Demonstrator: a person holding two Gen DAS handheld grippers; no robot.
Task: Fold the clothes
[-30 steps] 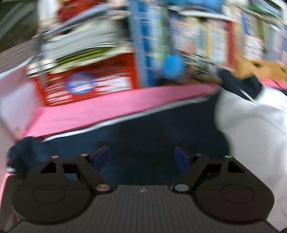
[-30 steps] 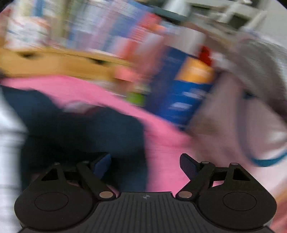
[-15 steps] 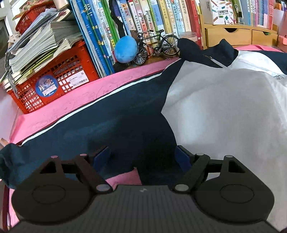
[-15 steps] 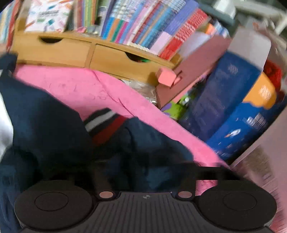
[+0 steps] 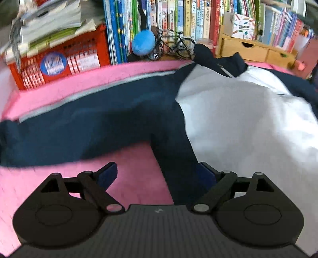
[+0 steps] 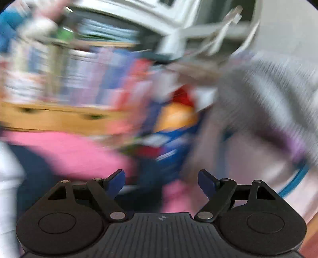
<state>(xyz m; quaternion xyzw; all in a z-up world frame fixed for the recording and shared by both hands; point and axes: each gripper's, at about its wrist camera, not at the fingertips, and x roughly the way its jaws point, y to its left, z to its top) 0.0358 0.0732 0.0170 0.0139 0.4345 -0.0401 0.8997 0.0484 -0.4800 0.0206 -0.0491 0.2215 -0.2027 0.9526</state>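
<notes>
A navy and white jacket (image 5: pixel 238 119) lies spread on the pink cloth (image 5: pixel 129 168). Its navy sleeve (image 5: pixel 79 123) stretches to the left with a grey stripe along the far edge. My left gripper (image 5: pixel 157 174) is open and empty, low over the armpit area, its right finger over the navy side panel. My right gripper (image 6: pixel 161 180) is open and empty; its view is heavily blurred, with navy fabric (image 6: pixel 37 168) at the lower left and the pink cloth (image 6: pixel 79 152) beyond.
A red crate (image 5: pixel 59 63) of papers, upright books (image 5: pixel 178 17), a blue ball (image 5: pixel 143 42) and a toy bicycle (image 5: pixel 176 45) line the far edge. Wooden drawers (image 5: pixel 254 49) stand at the back right. A blue box (image 6: pixel 173 131) and a grey bag (image 6: pixel 268 111) stand on the right.
My left gripper has drawn back toward me, uncovering pink cloth under the sleeve. My right gripper, shut on navy fabric half a second ago, is now open and swinging up and to the right.
</notes>
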